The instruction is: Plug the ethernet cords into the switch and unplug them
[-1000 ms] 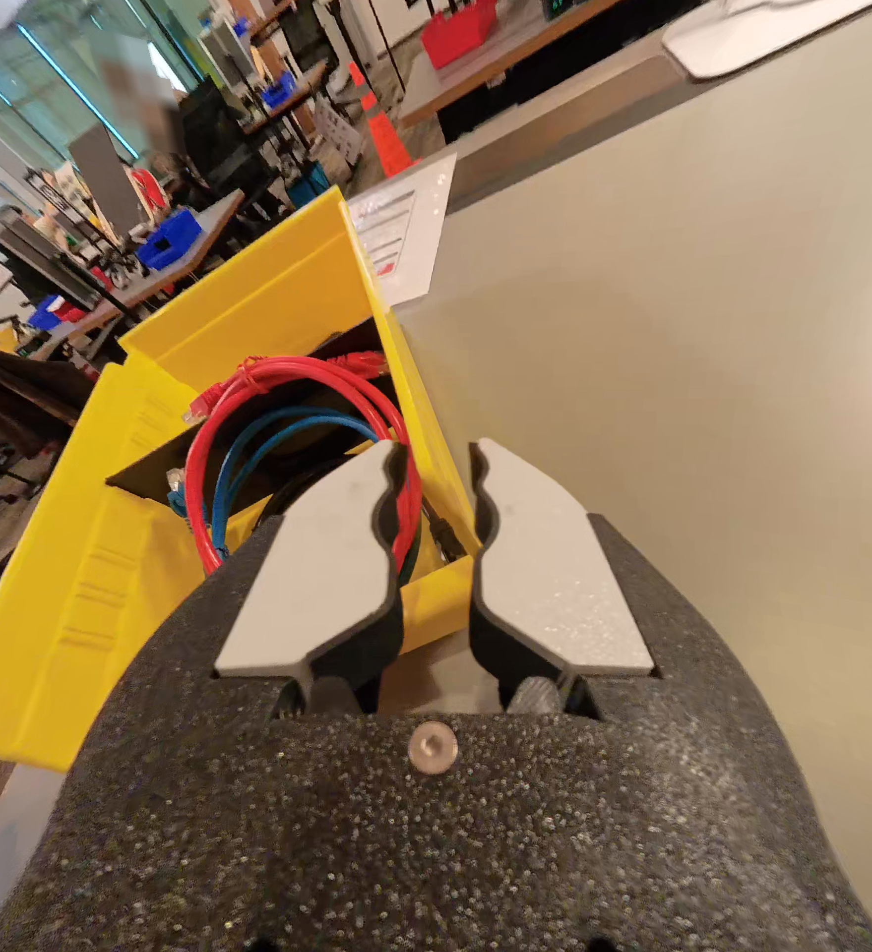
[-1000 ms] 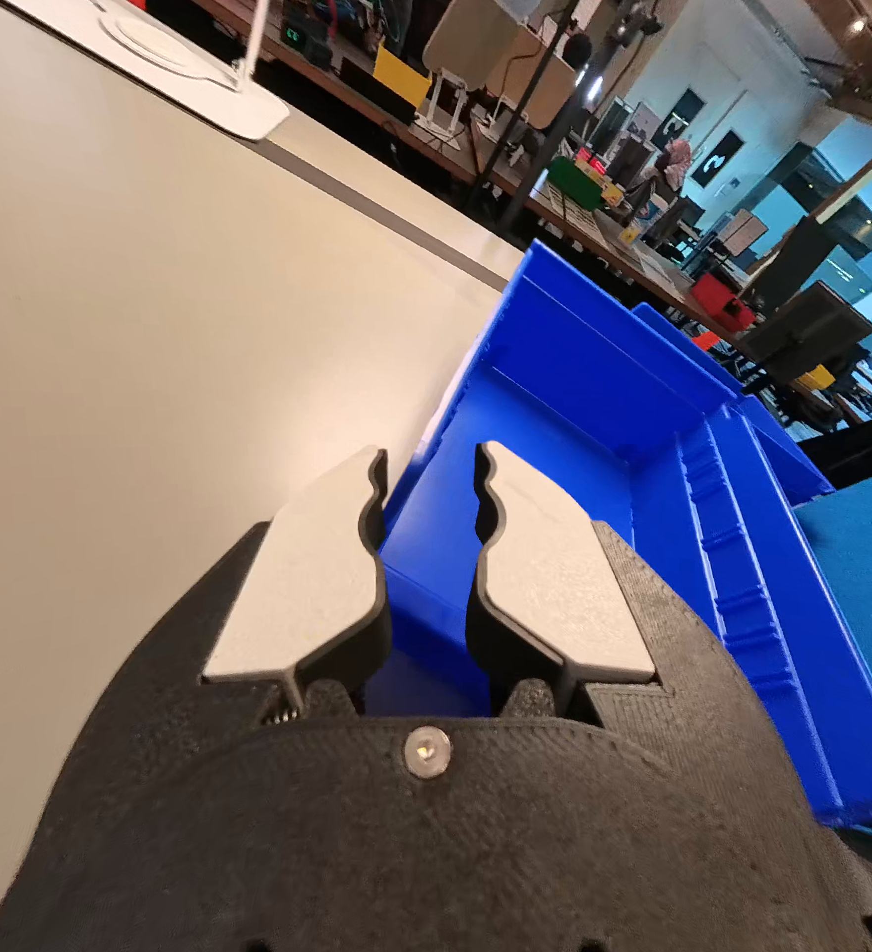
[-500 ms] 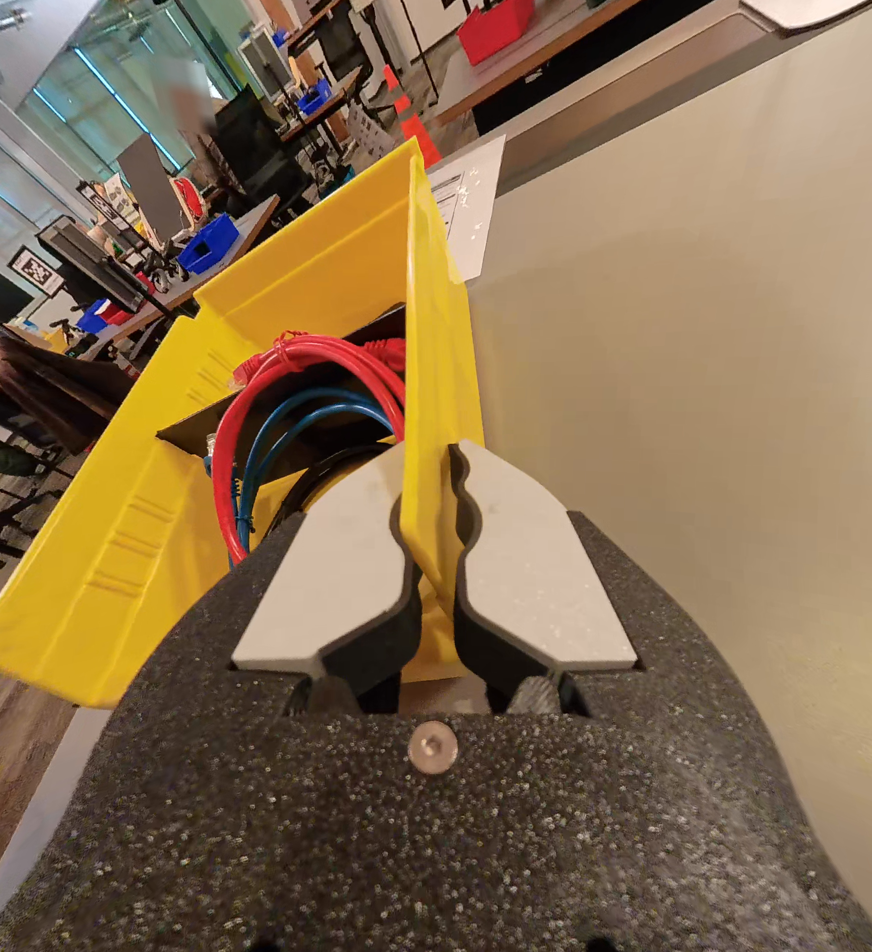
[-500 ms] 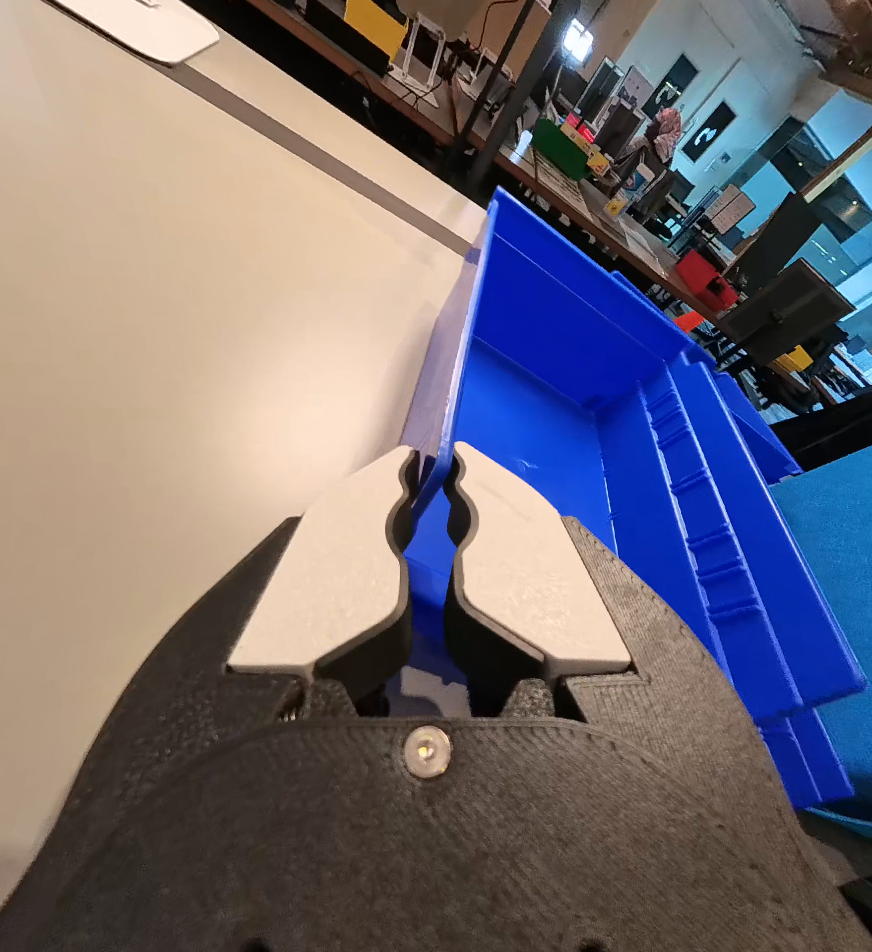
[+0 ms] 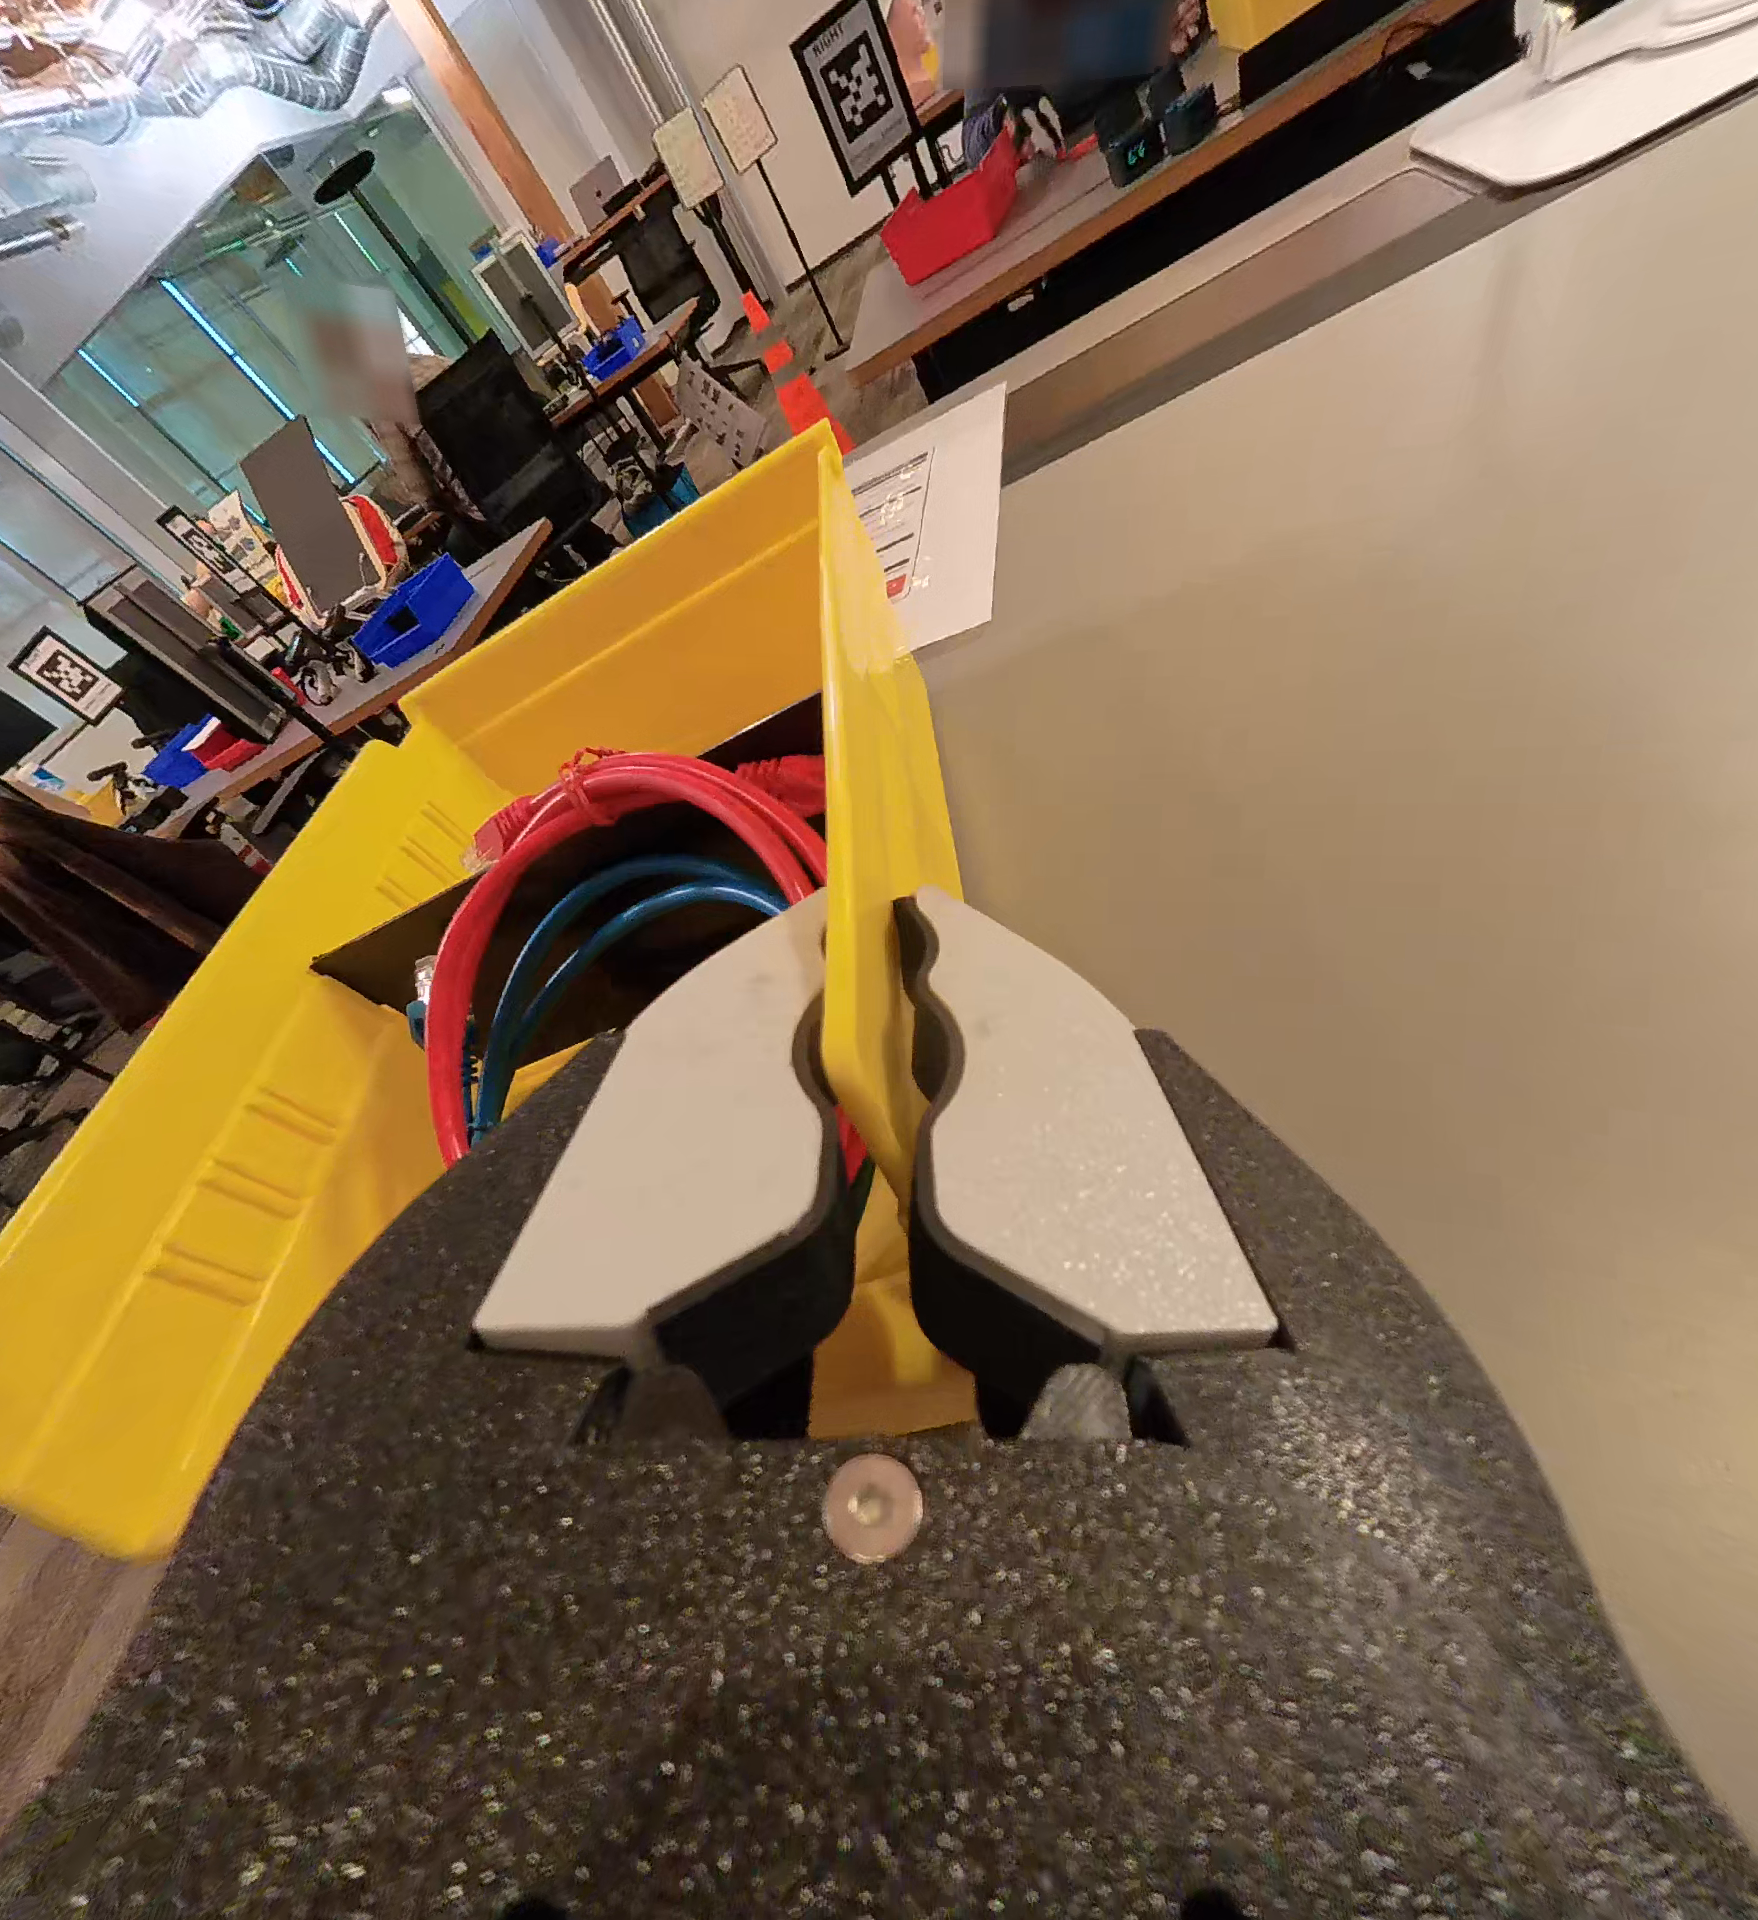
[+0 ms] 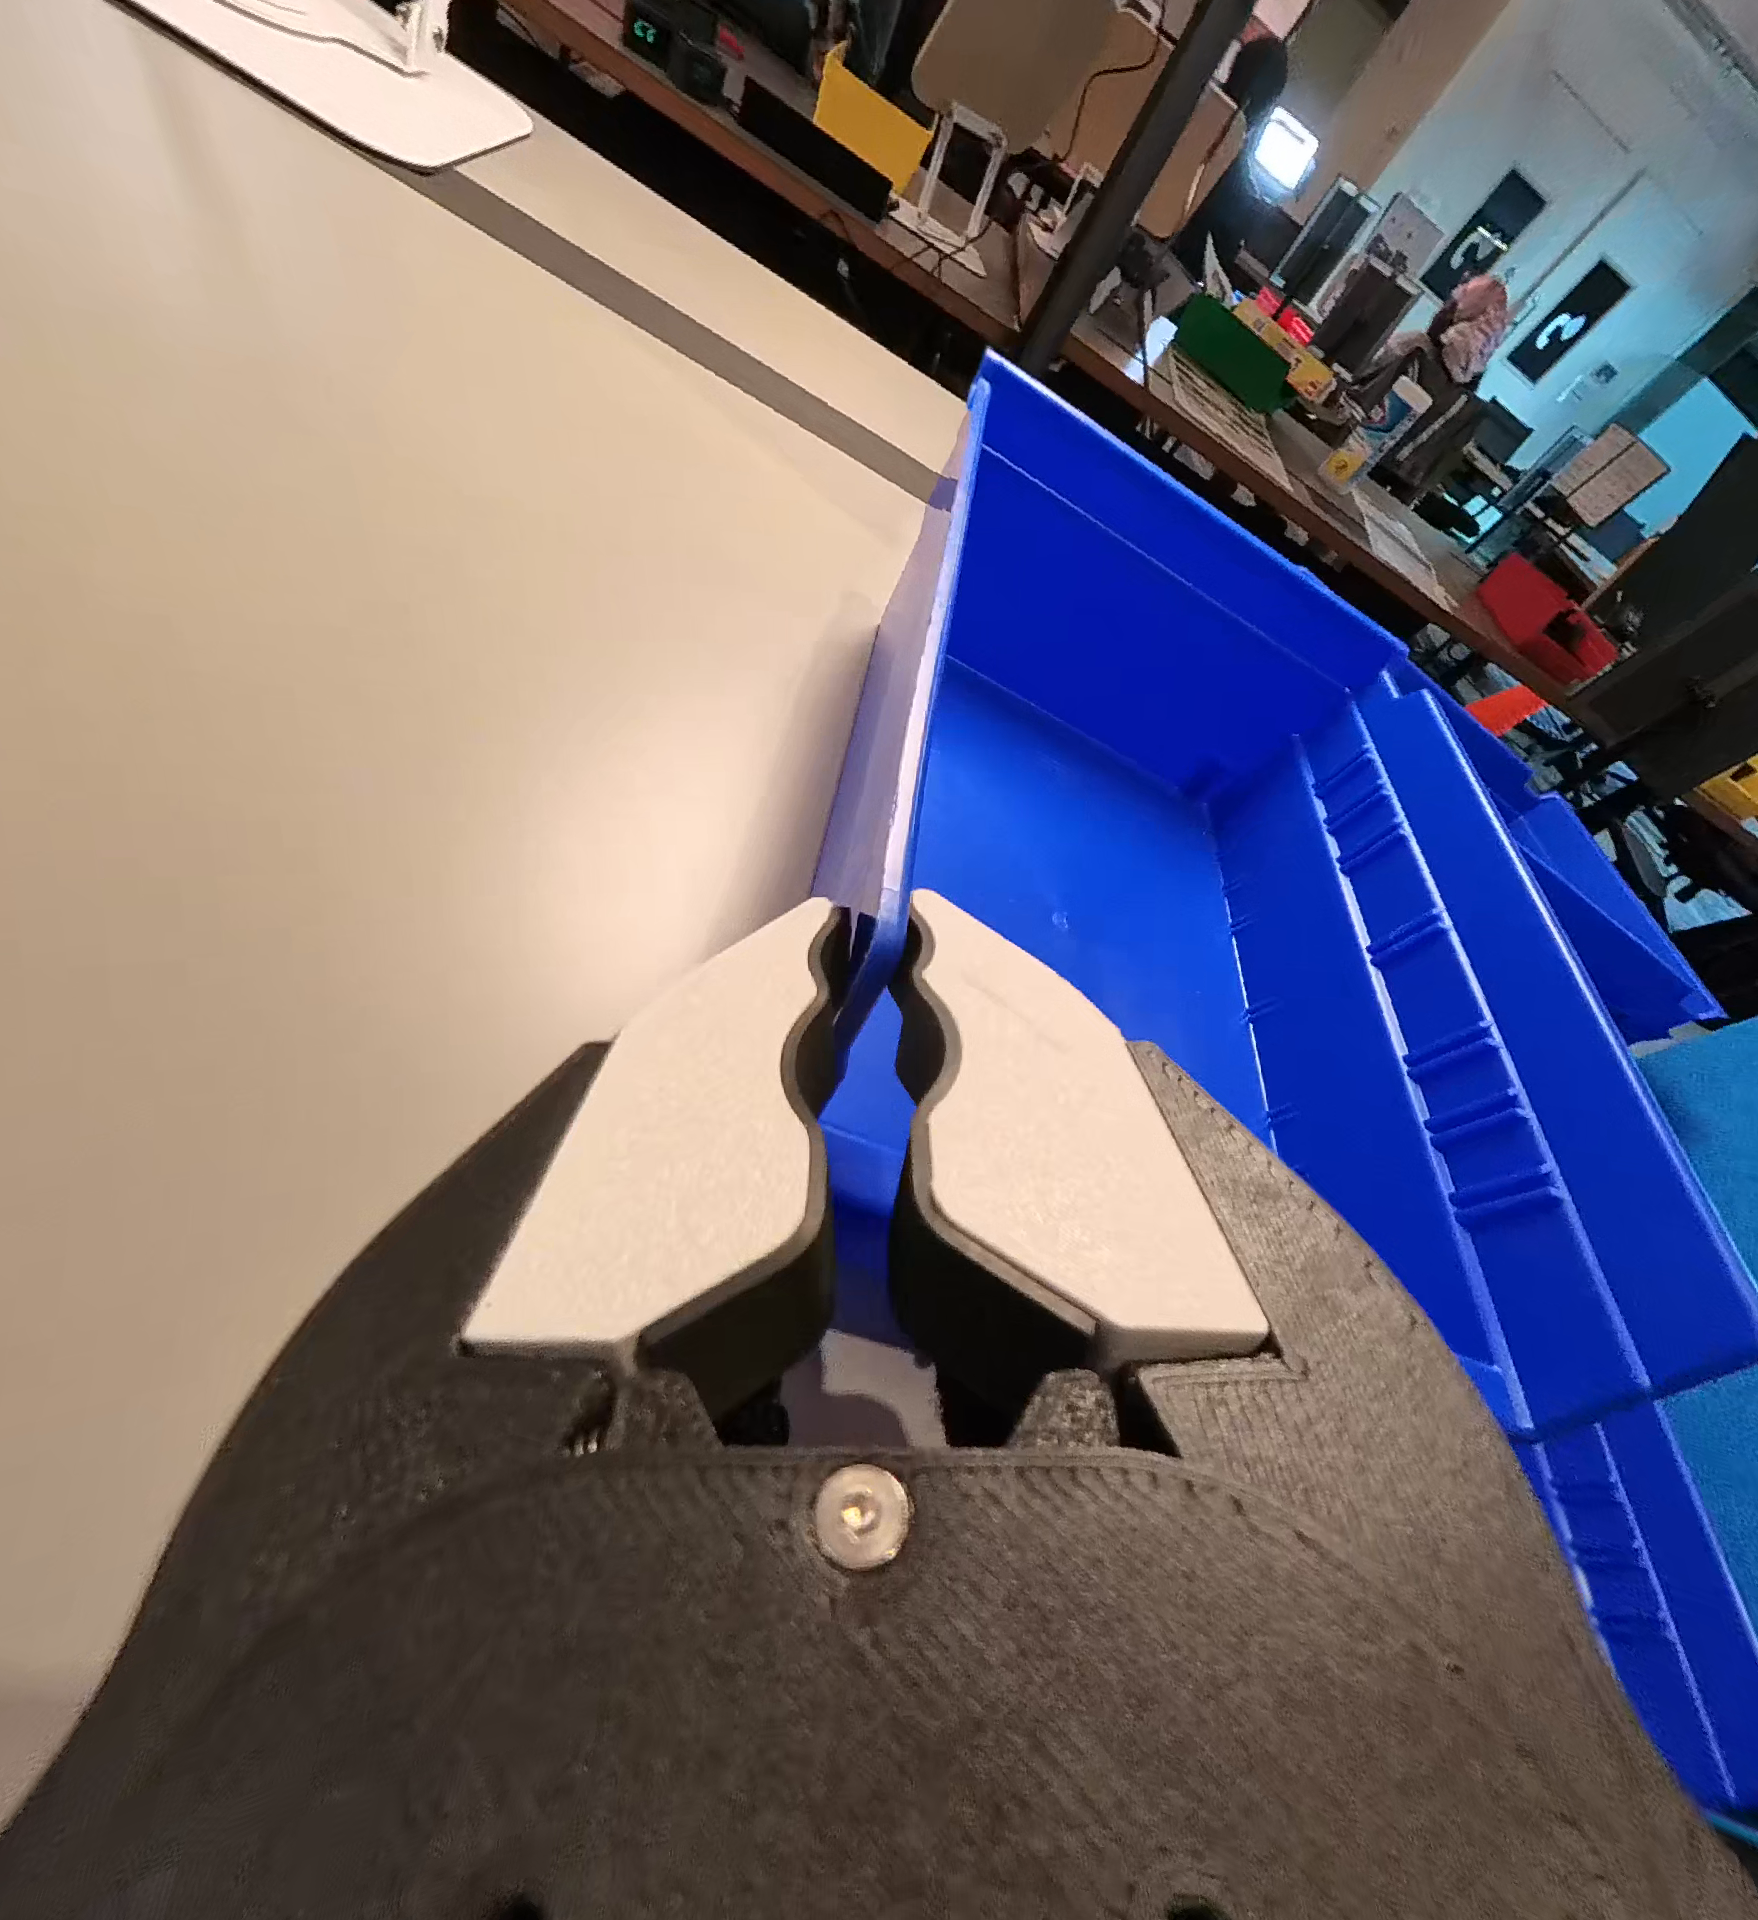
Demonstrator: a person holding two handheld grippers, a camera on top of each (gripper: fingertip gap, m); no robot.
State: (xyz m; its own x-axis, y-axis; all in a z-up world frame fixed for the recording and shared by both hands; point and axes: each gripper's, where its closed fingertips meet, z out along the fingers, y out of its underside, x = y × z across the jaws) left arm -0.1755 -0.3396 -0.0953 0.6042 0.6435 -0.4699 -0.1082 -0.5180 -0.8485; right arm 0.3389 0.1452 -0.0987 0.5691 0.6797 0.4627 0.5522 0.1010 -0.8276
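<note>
- Ethernet cords, left wrist view: a red cord [image 5: 636, 790] and a blue cord [image 5: 584, 925] lie coiled inside the yellow bin [image 5: 231, 1122], just left of the left gripper [image 5: 859, 925]. Their lower loops are hidden behind the gripper body, and the dark thing they rest on is too covered to identify.
- The left gripper is clamped on the yellow bin's right wall, one finger inside by the cords, one outside over the beige table [image 5: 1426, 831]. A second ago the fingers stood apart in front of the bin; now the wall is pinched between them.
- A printed sheet [image 5: 932, 520] lies beyond the bin.
- Right wrist view: no cords show. The right gripper [image 6: 875, 925] pinches the left wall of the blue bin [image 6: 1114, 831], whose near end is hidden behind the gripper. A second ago its fingers were spread.
</note>
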